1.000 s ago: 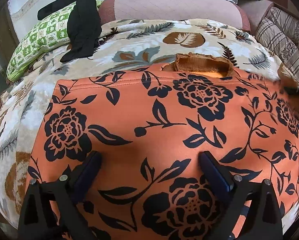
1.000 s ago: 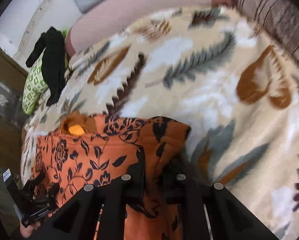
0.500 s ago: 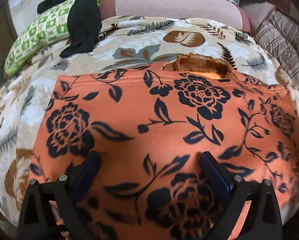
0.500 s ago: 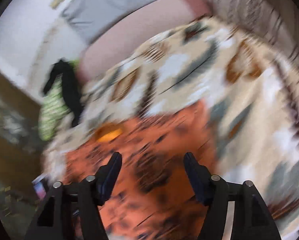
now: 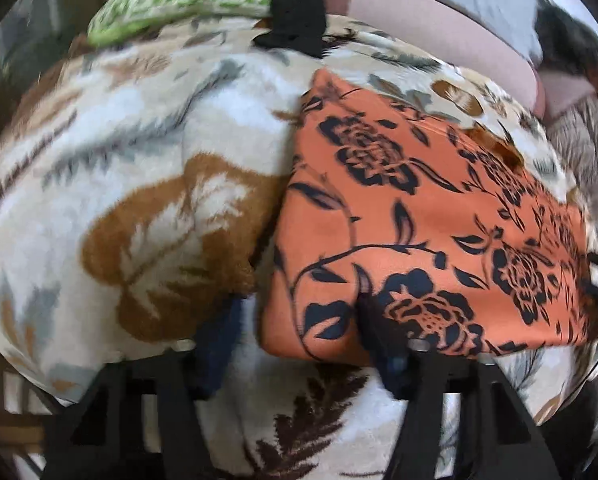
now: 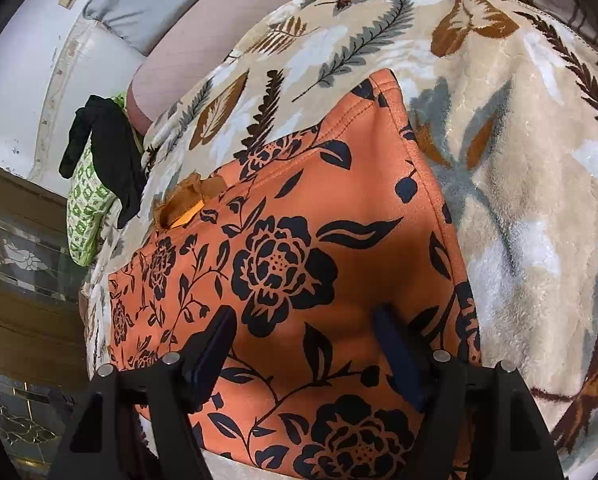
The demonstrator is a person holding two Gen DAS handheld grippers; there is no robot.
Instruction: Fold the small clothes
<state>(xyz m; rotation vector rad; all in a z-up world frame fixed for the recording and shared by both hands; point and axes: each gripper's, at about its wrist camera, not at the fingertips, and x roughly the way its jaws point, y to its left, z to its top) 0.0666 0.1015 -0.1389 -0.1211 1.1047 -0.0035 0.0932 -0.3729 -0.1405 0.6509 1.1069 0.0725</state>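
Fleece first: a cream blanket [image 6: 531, 168] printed with brown and grey leaves covers the whole bed, and the task's orange floral garment [image 6: 299, 248] lies flat on it, roughly in the middle, its neck opening toward the far left in the right wrist view. At the far left edge a black garment [image 6: 111, 152] drapes over a green-patterned pillow [image 6: 83, 200].

A second ago the right gripper [image 6: 303, 340] was clamped on a bunched fold at the garment's right edge; that fold has since been laid over and let go, its jaws have just been opening, and they now stand apart above the cloth with nothing pinched. The left gripper [image 5: 295, 320] hung wide over the middle of the garment; it has since swung to the left edge, and its jaws have just been closing around the near left corner. Blur keeps me from telling whether the pads already press the cloth.

My reading: one side fold is done and the opposite side comes next.

No brand, label or readable writing shows anywhere.
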